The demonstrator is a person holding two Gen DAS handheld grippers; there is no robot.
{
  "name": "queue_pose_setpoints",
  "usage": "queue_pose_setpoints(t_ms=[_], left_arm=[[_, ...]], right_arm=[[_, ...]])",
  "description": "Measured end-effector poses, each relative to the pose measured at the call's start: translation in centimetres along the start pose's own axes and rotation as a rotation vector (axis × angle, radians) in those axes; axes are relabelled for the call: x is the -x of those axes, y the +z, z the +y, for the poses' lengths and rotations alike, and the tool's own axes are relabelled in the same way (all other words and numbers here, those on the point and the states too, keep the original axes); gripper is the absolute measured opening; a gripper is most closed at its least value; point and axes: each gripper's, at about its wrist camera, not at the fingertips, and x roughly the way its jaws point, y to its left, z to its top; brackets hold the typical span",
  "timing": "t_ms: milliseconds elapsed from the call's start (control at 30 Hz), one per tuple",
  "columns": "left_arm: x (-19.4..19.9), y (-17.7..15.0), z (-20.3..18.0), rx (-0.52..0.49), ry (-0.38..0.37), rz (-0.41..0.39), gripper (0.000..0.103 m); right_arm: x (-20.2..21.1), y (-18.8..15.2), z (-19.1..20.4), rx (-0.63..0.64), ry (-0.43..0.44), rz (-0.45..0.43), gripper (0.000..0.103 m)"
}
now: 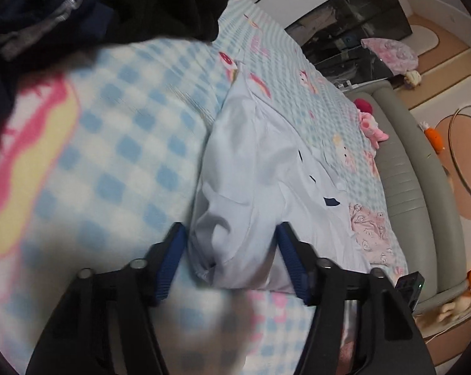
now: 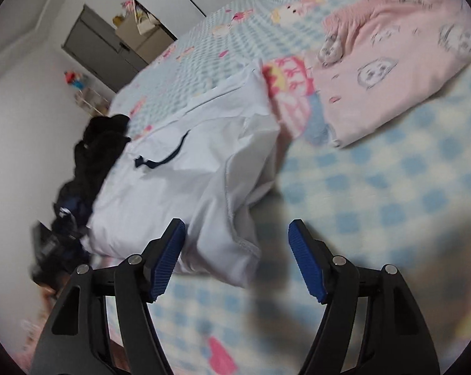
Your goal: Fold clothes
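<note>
A pale white-blue garment (image 1: 260, 172) with dark trim lies bunched on the blue-checked bed sheet (image 1: 110, 156). My left gripper (image 1: 231, 228) stands open, with a puffed fold of the garment between its blue pads (image 1: 169, 262); no pad visibly squeezes the fold. In the right wrist view the same garment (image 2: 179, 187) lies ahead and to the left. My right gripper (image 2: 237, 223) is open wide. A hemmed corner of the cloth reaches in beside its left pad (image 2: 166, 259), while the right pad stands clear over the sheet (image 2: 376, 203).
A folded pink printed garment (image 2: 391, 72) lies at the upper right, also seen as pink cloth (image 1: 369, 231). A dark clothes pile (image 1: 110, 3) (image 2: 91, 156) sits by the white garment. The grey padded bed edge (image 1: 401, 181) runs along the right, with toys on the floor beyond.
</note>
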Motion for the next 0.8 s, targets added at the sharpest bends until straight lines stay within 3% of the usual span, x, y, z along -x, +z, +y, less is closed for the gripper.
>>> queue_pose_setpoints(t_ms=[33, 67, 100, 133, 167, 233, 467, 533, 633, 667, 733, 800], left_arm=[[-0.5, -0.1, -0.3, -0.005, 0.007, 0.000, 0.041], [-0.6, -0.2, -0.9, -0.021, 0.017, -0.003, 0.027], [-0.7, -0.2, -1.5, -0.038, 0.027, -0.007, 0.022], [-0.5, -0.2, -2.1, -0.061, 0.045, -0.017, 0.020], [0.1, -0.1, -2.5, -0.076, 0.043, -0.018, 0.019], [1.4, -0.1, -3.2, -0.101, 0.027, -0.016, 0.018], [8.6, -3.5, -4.0, -0.174, -0.009, 0.021, 0.018], [8.5, -5.5, -2.7, -0.149, 0.004, 0.083, 0.018], [5.4, -8.2, 0.0, -0.132, 0.122, 0.194, 0.019], [4.7, -8.6, 0.7, -0.108, 0.126, 0.208, 0.021], [5.8, -8.6, 1.1, -0.074, 0.084, 0.160, 0.022], [7.9, -8.4, 1.3, -0.052, 0.042, 0.088, 0.023]], right_arm=[[-0.5, 0.1, 0.0, -0.014, 0.020, 0.008, 0.071], [-1.1, 0.1, 0.4, -0.013, 0.031, 0.023, 0.064], [-1.7, 0.2, 0.9, -0.013, 0.042, 0.038, 0.054], [-1.6, 0.1, 1.6, 0.004, 0.041, 0.032, 0.032], [-1.5, 0.0, 2.3, 0.021, 0.039, 0.026, 0.021], [-0.3, -0.6, 3.3, 0.050, 0.034, 0.009, 0.016], [6.9, -3.4, 5.1, 0.149, 0.065, -0.018, 0.014], [6.8, -5.2, 4.3, 0.154, 0.031, 0.030, 0.014], [4.0, -8.2, 3.1, 0.241, -0.089, 0.133, 0.014], [3.5, -8.6, 2.9, 0.255, -0.107, 0.142, 0.015], [2.5, -9.4, 2.7, 0.281, -0.143, 0.159, 0.015], [4.3, -8.9, 3.2, 0.254, -0.131, 0.105, 0.018]])
